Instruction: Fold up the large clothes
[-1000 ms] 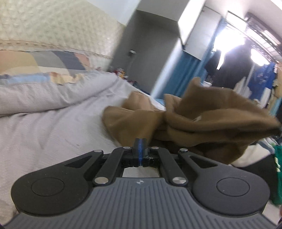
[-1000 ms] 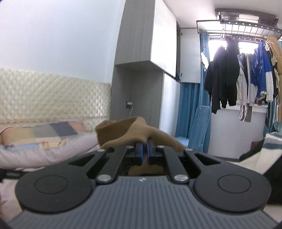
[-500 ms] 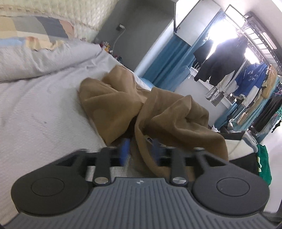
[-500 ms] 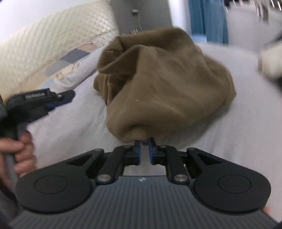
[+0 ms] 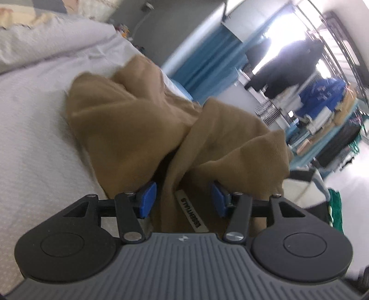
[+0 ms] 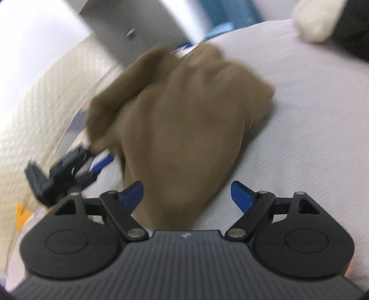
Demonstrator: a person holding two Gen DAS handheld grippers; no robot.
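A crumpled tan garment (image 5: pixel 143 124) lies in a heap on the white bed sheet (image 5: pixel 30 129); its inside label (image 5: pixel 190 212) faces up between my left jaws. My left gripper (image 5: pixel 182 198) is open, with cloth lying between its blue pads but not pinched. In the right wrist view the same garment (image 6: pixel 184 120) lies on the sheet (image 6: pixel 311 138). My right gripper (image 6: pixel 188 195) is open wide over its near edge. The left gripper (image 6: pixel 66 168) shows, blurred, at the garment's left side.
Pillows (image 5: pixel 46 39) and a quilted headboard (image 6: pixel 30 110) are at the bed's head. A grey wardrobe (image 5: pixel 175 30), blue curtain (image 5: pixel 207 62) and hanging clothes (image 5: pixel 299 60) stand beyond the bed. More clothes lie at the bed's far edge (image 6: pixel 322 20).
Both grippers lowered the garment onto the bed and opened. One second ago each was shut on the raised cloth; now it lies released in a heap.
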